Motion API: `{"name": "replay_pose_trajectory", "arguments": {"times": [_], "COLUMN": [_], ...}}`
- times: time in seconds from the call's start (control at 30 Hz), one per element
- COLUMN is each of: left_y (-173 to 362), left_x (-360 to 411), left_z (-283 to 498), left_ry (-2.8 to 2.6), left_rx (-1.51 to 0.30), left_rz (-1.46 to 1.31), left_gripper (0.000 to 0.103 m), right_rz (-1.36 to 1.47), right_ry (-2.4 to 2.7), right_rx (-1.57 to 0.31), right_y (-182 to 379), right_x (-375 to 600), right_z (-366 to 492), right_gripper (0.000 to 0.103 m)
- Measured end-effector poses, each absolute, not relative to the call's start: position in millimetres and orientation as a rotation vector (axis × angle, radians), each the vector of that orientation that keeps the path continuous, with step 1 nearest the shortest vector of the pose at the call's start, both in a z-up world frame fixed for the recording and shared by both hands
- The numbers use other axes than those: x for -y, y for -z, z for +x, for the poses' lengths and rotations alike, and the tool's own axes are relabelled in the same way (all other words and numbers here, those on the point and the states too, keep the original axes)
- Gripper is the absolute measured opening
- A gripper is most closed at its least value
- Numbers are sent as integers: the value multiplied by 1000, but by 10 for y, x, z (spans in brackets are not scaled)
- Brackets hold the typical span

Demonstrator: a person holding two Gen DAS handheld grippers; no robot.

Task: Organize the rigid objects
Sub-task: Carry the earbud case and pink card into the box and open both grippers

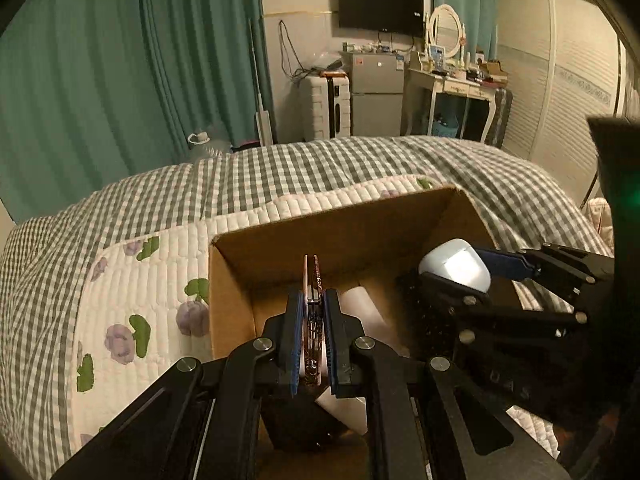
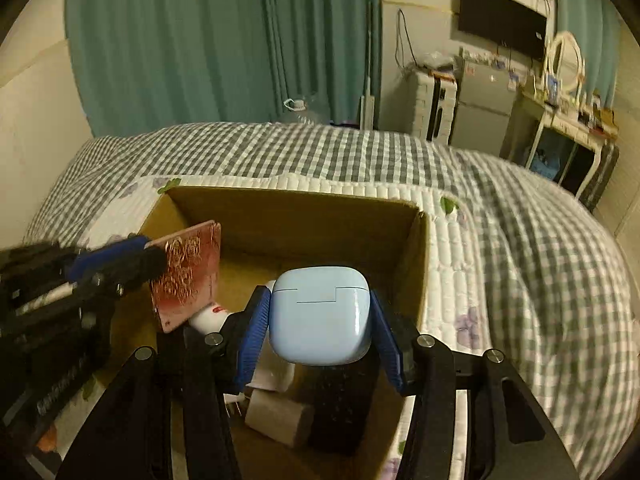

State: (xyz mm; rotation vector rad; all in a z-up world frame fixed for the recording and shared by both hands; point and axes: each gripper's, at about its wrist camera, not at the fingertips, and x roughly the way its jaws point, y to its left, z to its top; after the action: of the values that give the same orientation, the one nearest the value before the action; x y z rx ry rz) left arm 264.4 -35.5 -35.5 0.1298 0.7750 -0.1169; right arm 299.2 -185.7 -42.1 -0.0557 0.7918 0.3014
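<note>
Two grippers hang over one cardboard box (image 2: 416,240), each clamped on an item

Left gripper (image 1: 311,320) pinches a thin pink patterned card (image 2: 188,276) on edge, long axis pointing forward above the box's left half; right gripper (image 2: 320,320) squeezes a pale blue earbud case (image 2: 320,316) over the right half, directly above a black item and white tubes (image 2: 276,416) already inside. Both loads sit above the opening on the quilted bed (image 2: 520,240), so a release likely drops them straight in, the case probably landing on the pile
</note>
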Motion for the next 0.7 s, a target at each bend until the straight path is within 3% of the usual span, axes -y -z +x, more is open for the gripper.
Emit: {"name": "replay_pose_trajectory", "arguments": {"times": [0.17,0.3,0.37,0.43,0.5,0.57,0.6,0.63,0.7], "left_y": [366,211,66,-79,-294,-489,-581,-679,-934], "left_x": [347,337,318,312,295,274,262,250,219], "left_z": [2597,2454,2320,2170,1954,1785,1705,1619,1410], "left_ry": [99,79,69,55,38,41,44,43,19], "left_rx": [-819,-826,-815,-796,-752,-722,-705,-684,-612], "left_rz": [121,103,98,102,98,83,74,66,49], "left_gripper": [10,14,23,48,58,60,67,79,93], "right_rz": [-12,-53,-75,-97,-116,-143,-156,-168,-187], "right_ry": [-301,-264,-238,-219,-210,-190,-183,-176,-157], "right_rx": [-839,-810,-788,-761,-740,-705,-686,-661,-619], "right_y": [445,187,-17,-211,-415,-641,-754,-888,-1098], "right_x": [1942,2054,2118,2163,2207,2231,2239,2246,2238], "right_z": [2960,2731,2573,2406,2219,2010,1898,1765,1559], "right_gripper": [50,58,58,59,60,60,61,63,75]}}
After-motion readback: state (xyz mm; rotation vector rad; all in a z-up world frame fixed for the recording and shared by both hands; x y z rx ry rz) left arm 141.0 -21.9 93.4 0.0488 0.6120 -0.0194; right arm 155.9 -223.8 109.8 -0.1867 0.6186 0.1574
